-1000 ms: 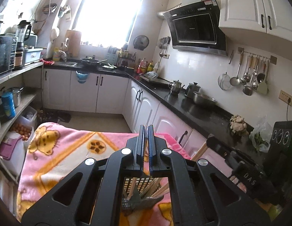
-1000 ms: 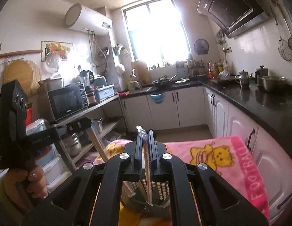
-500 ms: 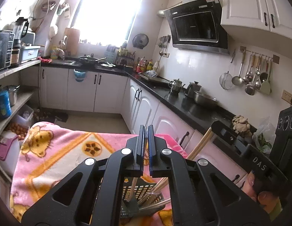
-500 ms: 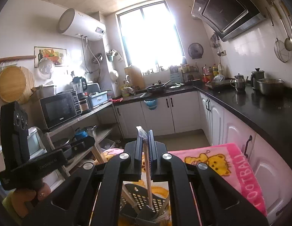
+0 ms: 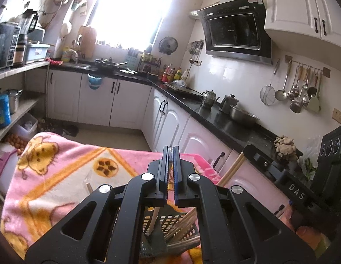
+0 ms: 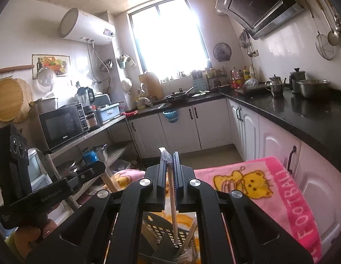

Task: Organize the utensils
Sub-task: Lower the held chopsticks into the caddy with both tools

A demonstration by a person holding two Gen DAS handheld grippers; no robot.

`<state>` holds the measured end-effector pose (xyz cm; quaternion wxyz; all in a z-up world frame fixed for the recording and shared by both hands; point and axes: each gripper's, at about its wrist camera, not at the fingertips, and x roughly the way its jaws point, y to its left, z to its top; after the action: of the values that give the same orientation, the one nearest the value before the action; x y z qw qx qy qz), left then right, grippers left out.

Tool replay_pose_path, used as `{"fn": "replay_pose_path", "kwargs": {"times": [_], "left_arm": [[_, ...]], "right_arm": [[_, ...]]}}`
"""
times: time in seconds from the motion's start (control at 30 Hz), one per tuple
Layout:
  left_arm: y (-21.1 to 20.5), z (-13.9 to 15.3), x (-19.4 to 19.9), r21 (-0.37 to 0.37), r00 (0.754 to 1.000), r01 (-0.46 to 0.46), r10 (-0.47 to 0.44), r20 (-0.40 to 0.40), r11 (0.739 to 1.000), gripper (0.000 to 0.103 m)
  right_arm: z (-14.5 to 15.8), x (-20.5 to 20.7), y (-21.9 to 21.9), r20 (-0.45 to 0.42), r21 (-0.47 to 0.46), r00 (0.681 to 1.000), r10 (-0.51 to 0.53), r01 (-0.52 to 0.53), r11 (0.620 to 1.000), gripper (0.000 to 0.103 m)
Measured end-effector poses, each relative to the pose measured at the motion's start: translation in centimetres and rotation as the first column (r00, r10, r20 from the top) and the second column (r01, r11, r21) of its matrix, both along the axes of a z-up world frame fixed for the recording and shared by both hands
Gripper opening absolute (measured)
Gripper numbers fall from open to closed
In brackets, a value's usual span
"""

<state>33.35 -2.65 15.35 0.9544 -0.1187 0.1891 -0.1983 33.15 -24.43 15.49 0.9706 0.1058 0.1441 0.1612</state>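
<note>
A dark perforated utensil basket [image 5: 168, 226] stands on the pink blanket [image 5: 60, 176], with several wooden chopsticks [image 5: 183, 226] in it. My left gripper [image 5: 170, 151] is shut on a thin utensil whose lower end reaches into the basket. My right gripper [image 6: 170, 157] is shut on a wrapped chopstick [image 6: 170, 176] that stands upright over the basket [image 6: 168, 237], its tip down inside. The right gripper shows at the right in the left wrist view [image 5: 247, 151], holding its stick. The left gripper shows at the left in the right wrist view [image 6: 98, 169].
A small wrapped utensil [image 5: 89, 182] lies loose on the blanket. White cabinets and a black counter [image 5: 214, 118] run along the right. Shelves with a microwave [image 6: 60, 125] stand on the left. Ladles hang on the wall [image 5: 302, 92].
Both grippers have lifted and tilted up over the basket; more of the basket and blanket now shows below them. Each keeps its hold.
</note>
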Motion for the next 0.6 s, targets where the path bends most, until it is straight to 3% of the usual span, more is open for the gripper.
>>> {"fn": "replay_pose_path", "kwargs": {"times": [0.6], "left_arm": [[0.5,-3.7,0.7,-0.029,0.998,0.005,-0.007,-0.070,1.000,0.000]], "right_arm": [[-3.3,1.1,1.6,-0.050,0.006,0.999,0.014,-0.014,1.000,0.006]]}}
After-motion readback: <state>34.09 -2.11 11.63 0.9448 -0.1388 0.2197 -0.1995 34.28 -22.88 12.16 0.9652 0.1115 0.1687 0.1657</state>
